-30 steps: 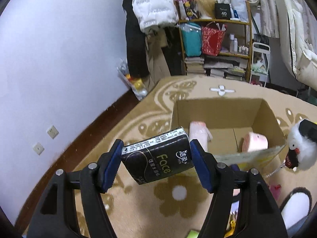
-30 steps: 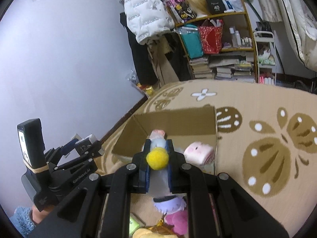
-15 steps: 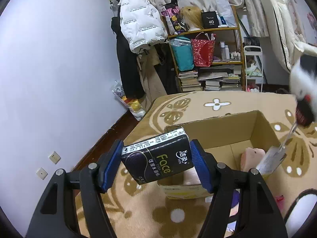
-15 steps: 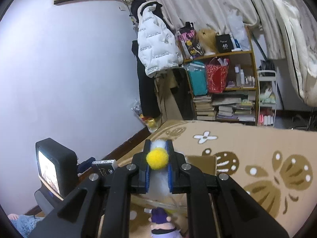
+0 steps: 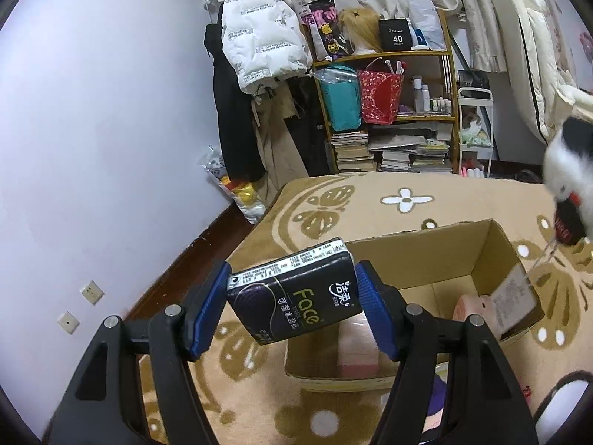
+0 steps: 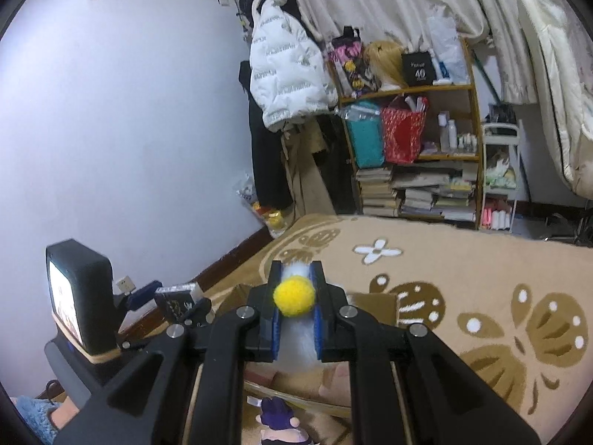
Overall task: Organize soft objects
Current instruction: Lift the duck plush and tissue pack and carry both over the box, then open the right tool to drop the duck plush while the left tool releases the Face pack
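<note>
Gripping glossy tissue pack [image 5: 294,298], fluffy plush [image 6: 296,328]

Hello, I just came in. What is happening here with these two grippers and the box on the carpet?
A person is sorting soft things into an open cardboard box on the carpet. The left gripper clamps a dark tissue pack above the box's near corner. The right gripper is shut on a white plush toy with a yellow pompom, held up in the air. A pink soft item already lies in the box; a purple-haired doll waits on the carpet outside it.
</note>
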The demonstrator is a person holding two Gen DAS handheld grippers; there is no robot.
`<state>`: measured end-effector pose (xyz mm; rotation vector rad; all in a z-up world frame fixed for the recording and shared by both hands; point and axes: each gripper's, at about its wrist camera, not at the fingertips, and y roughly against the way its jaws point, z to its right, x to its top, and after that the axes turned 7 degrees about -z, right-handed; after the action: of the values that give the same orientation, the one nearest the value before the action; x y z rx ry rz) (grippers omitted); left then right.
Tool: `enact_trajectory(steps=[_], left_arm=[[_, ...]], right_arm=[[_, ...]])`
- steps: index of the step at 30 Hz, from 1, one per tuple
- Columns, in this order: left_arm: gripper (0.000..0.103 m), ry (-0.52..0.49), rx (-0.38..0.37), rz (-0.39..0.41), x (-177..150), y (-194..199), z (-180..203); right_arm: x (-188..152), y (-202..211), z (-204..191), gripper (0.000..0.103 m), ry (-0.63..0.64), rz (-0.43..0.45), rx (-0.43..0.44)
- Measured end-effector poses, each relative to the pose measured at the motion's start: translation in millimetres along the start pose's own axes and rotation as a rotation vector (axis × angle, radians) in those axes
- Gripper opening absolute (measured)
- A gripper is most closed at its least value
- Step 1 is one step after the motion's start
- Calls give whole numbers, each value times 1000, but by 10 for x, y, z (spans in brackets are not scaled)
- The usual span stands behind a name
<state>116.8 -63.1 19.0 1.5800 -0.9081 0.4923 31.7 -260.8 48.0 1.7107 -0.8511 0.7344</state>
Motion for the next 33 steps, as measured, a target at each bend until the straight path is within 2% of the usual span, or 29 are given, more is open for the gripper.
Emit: enact_trajectory(steps=[10, 18, 23, 25, 26, 27, 28, 29, 30, 33], left_arm=[[68, 36, -15, -39, -28, -178, -51], [69, -5, -17, -66, -87, -283, 50], [70, 1, -11, -66, -94, -294, 72], [73, 16, -9, -63, -104, -288, 55], [80, 22, -6, -59, -97, -283, 44], [85, 29, 1, -48, -100, -269, 37], [85, 34, 4, -41, -102, -255, 32], [86, 38, 6, -37, -99, -243, 27], [89, 42, 6, -40, -93, -239, 21], [101, 48, 15, -40, -91, -214, 1]], right_arm=[[-234, -355, 157, 14, -4, -103, -34], [-340, -584, 223, 16, -10, -188, -33], [-370, -632, 253, 18, -21, -202, -40], [-374, -633, 260, 20, -27, -207, -36], [-369, -633, 257, 25, -27, -209, -39], [-367, -625, 260, 34, -28, -207, -42], [-364, -612, 264, 39, -34, -202, -42], [-362, -603, 266, 50, -40, -197, -47], [-359, -582, 271, 57, -47, -186, -54], [-338, -534, 288, 66, -60, -167, -40]])
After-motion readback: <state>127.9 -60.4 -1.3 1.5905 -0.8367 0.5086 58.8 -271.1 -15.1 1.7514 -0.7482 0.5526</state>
